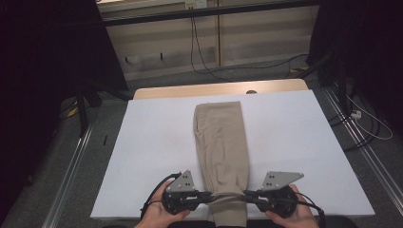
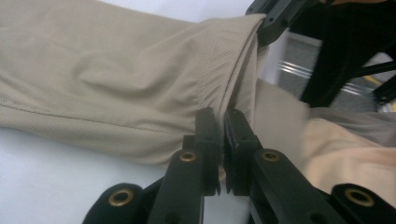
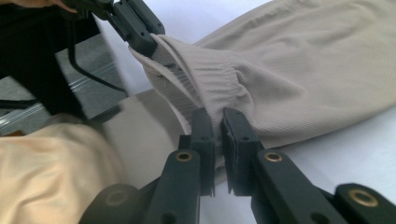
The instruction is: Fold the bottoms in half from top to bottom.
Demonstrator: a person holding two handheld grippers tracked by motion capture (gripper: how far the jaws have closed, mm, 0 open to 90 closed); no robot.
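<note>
L gripper (image 1: 205, 197) has its jaws clenched on the near edge of the beige cloth (image 1: 222, 142) – in the left gripper view the two black jaws sit nearly together w/ a thin fold of fabric pinched between them. R gripper (image 1: 248, 195) does the same on the opposite edge: jaws clamped on a bunched ridge of the same fabric, seen close up in the right gripper view. Each gripper view also catches the other gripper farther off, biting the cloth's far corner.

Between the two grips the cloth is gathered into a narrow, creased waist, pulled taut side to side. The grippers point inward at each other, approx. level, right at the near edge of the worktop (image 1: 157, 152). A hand sits behind each – left hand (image 1: 159, 214) and right hand (image 1: 291, 216) come in from the bottom of the high view, w/ a grey three-cornered plate on top of each gripper.

Outward from there: the cloth is a long folded strip – it runs from the pinched end up the middle of the white worktop, far end lying flat w/ rounded corners, short of the far edge. Its near end hangs over the front edge, below the grippers.

Beyond the worktop: grey floor, black cables (image 1: 202, 57) trailing toward a pale wall panel.
</note>
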